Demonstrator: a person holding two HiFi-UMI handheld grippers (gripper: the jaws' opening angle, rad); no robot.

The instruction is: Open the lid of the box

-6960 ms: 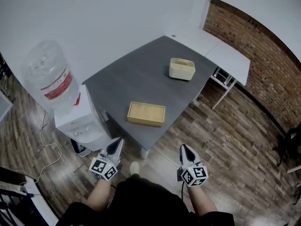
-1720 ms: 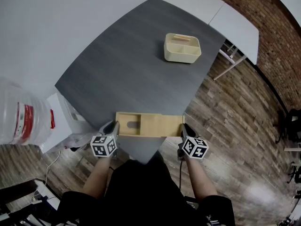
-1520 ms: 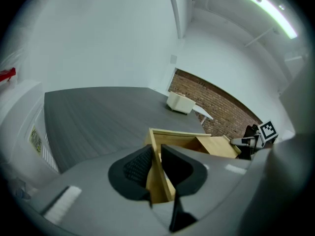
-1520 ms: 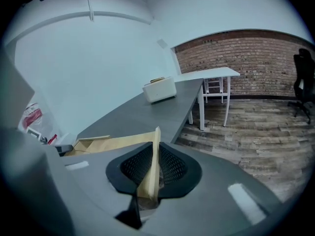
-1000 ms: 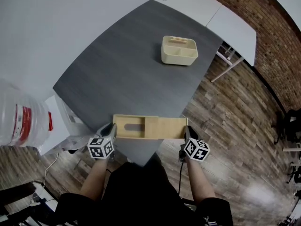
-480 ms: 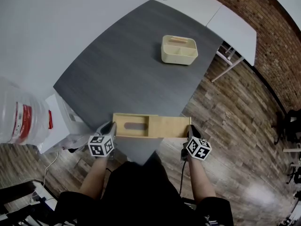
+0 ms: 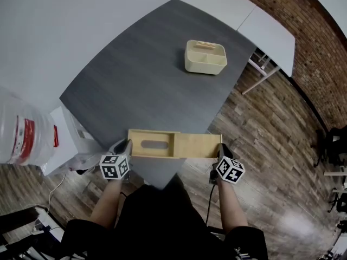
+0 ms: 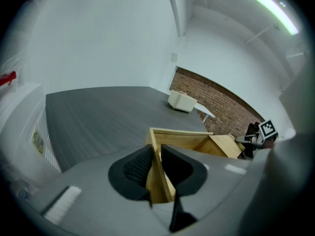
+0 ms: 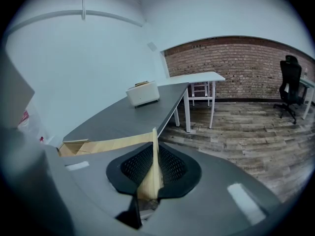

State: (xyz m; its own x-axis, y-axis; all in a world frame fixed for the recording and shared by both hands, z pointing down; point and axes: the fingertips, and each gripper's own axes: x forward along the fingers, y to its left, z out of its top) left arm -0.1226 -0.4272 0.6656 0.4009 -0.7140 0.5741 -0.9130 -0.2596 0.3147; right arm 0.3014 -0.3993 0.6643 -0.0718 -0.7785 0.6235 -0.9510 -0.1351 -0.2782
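The wooden box (image 7: 149, 144) lay at the near corner of the grey bench (image 7: 146, 75), with its long side running from left to right. The left gripper (image 7: 125, 145) was closed on the left end wall of the box, which stood pinched between its two pads. The right gripper (image 7: 222, 151) was closed on the thin right end of the sliding lid (image 7: 198, 145), its jaws only as far apart as the board is thick. The lid covered the right part of the box, and the left part was already open.

To finish well, I think the right gripper should pull the lid straight to the right, level with its grooves and without twisting, or it may jam. The left gripper should hold the box firmly, because it sat very near the bench edge.
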